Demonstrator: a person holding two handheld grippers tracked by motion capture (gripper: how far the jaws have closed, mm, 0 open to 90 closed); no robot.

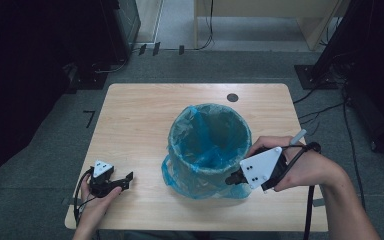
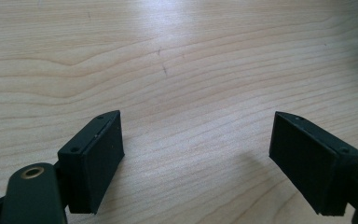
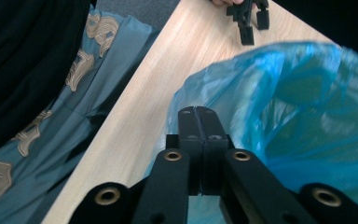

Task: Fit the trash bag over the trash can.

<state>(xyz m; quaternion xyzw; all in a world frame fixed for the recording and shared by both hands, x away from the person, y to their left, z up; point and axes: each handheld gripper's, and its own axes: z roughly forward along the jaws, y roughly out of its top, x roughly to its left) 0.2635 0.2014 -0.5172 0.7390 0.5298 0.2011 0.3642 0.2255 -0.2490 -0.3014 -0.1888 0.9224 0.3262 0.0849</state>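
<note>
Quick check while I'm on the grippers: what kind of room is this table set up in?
Probably a lab or recording workspace, not a home. A small wooden table stands on grey carpet, cables trail across the floor, and dark equipment stands flank it. The bin with a blue bag seems the only prop.

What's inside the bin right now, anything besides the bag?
The bin holds a blue bag lining its walls and folded over the rim. No other item shows inside. The very bottom is shadowed and partly hidden by bag folds, so I can't rule out something small.
</note>
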